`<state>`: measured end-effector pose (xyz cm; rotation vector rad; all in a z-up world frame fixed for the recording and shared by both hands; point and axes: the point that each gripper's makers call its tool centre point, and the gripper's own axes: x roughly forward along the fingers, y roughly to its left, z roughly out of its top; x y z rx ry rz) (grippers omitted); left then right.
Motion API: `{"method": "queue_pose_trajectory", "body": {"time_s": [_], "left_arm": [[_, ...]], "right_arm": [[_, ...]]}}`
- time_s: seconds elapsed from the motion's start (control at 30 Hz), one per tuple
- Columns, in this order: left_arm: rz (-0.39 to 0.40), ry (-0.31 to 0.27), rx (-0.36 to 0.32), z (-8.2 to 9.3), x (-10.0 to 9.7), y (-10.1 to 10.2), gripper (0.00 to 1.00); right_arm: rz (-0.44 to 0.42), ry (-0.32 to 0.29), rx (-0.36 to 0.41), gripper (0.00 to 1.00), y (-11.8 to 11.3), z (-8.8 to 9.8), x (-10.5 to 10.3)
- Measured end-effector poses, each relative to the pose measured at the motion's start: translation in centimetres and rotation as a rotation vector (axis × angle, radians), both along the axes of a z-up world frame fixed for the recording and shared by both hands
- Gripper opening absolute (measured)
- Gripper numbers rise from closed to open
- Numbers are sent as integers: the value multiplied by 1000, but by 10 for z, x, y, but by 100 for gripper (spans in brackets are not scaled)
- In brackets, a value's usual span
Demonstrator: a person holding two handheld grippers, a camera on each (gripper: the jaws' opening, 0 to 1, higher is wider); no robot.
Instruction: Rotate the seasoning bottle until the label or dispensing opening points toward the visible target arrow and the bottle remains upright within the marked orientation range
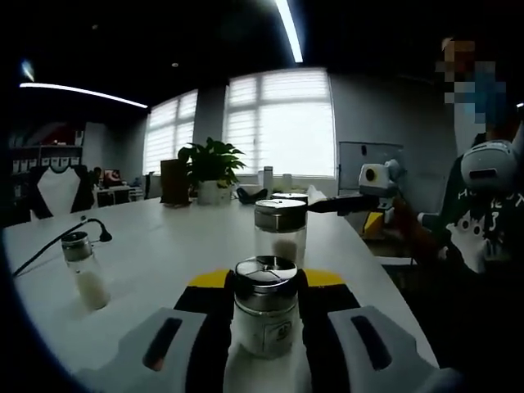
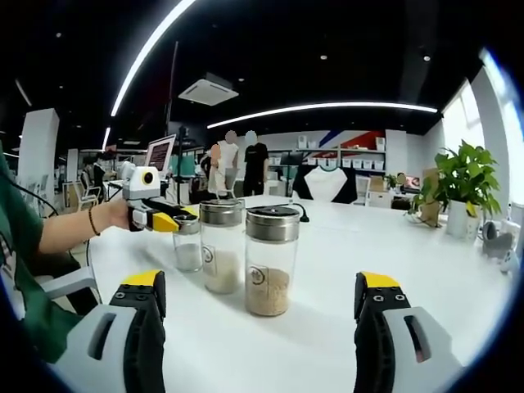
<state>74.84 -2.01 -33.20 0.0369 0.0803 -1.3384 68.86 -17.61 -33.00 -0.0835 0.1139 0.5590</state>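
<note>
**Left tongs straddling the bottle, no turn yet**

In the left gripper view, your left tongs are sitting either side of the seasoning bottle at 6 o'clock, low centre. I can't tell whether the pads are touching glass or just bracketing it. The bottle is standing upright on the white worktop. No target arrow is showing.

Your right tongs are spread wide, pinching nothing, w/ two taller jars at 12 o'clock ahead of them.

Handling, my read: glass body w/ a chrome lid is slick, rigid and breakable, and it's light since it looks under half full. You're best gripping mid-body below the lid, firm but gentle, twisting slowly so it isn't tipping.
</note>
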Motion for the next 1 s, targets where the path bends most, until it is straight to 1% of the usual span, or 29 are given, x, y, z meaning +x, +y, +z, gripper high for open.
{"method": "queue_pose_trajectory", "body": {"time_s": [0.17,0.47,0.63,0.7,1.0], "left_arm": [[35,-1,7,0,0,-1,32],[102,14,15,0,1,0,32],[149,26,5,-1,3,0,32],[172,10,8,-1,3,0,32],[243,9,-5,-1,4,2,32]], "right_arm": [[2,3,-3,98,0,-1,-1],[5,3,-4,98,2,-2,-2],[3,6,-4,98,1,-3,-2],[4,2,-4,98,2,-2,-2],[4,4,-3,98,0,-2,-1]]}}
